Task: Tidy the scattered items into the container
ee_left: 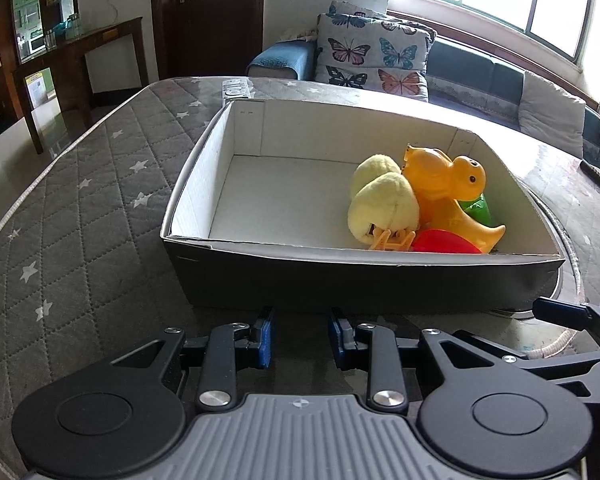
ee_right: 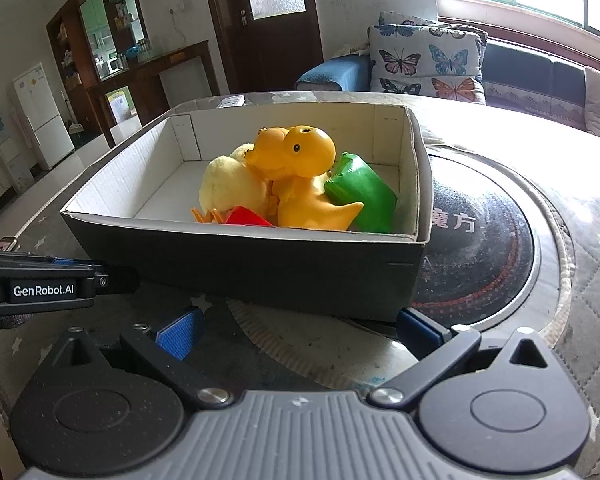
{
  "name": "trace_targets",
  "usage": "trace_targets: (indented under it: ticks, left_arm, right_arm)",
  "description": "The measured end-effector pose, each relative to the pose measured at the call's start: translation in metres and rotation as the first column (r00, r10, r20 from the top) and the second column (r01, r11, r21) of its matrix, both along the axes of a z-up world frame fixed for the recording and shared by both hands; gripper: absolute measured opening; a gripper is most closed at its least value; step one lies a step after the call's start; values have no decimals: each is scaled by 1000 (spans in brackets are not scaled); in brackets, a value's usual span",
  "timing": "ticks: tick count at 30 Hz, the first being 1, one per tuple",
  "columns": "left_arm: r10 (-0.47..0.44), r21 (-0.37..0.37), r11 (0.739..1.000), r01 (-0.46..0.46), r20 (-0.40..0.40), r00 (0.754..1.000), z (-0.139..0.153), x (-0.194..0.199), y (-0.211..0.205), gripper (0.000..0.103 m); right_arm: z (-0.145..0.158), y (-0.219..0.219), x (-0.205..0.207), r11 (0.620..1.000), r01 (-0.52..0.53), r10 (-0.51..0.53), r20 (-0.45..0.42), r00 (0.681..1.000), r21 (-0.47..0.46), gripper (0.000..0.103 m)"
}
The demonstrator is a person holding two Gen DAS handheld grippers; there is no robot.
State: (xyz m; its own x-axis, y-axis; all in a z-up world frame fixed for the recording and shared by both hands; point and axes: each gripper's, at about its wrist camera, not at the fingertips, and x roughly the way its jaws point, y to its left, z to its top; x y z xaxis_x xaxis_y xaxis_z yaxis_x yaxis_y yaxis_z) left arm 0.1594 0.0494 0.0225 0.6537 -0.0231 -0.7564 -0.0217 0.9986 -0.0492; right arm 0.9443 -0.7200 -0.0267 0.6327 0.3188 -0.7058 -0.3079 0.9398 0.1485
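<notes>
Hovering low over the quilted table cover (ee_left: 80, 216), just short of the box's near wall: left gripper (ee_left: 302, 338) with jaws parted by a modest gap, nothing between the blue pads (ee_left: 266, 340). Beside it, right gripper (ee_right: 300, 330) spreading much wider, likewise gripping nothing. Both likely idling here because no loose item is showing on the cover within either view.

Sitting just beyond the fingertips, partly overlapping a dark round plate (ee_right: 488, 248): cardboard box (ee_left: 380, 280), dark outside, white inside. Crowding toward its right end: orange plastic duck (ee_right: 304, 176) leaning on two pale yellow plush chicks (ee_right: 228, 188), green toy (ee_right: 360, 196) wedged against the side wall, red piece (ee_right: 248, 216) at the near wall. Looking finished, judging by the gathered toys.

Lying farther back: butterfly cushion (ee_left: 374, 58) on a sofa.
</notes>
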Motion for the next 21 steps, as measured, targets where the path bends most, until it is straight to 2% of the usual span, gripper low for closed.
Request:
trace_targets:
  ticks: [21]
  left_arm:
    - [7,14,1000,-7,-21,1000,-6,9,-1,31]
  right_arm:
    - [-4,4,9,1000,-1,1,-30,1000,-2,103]
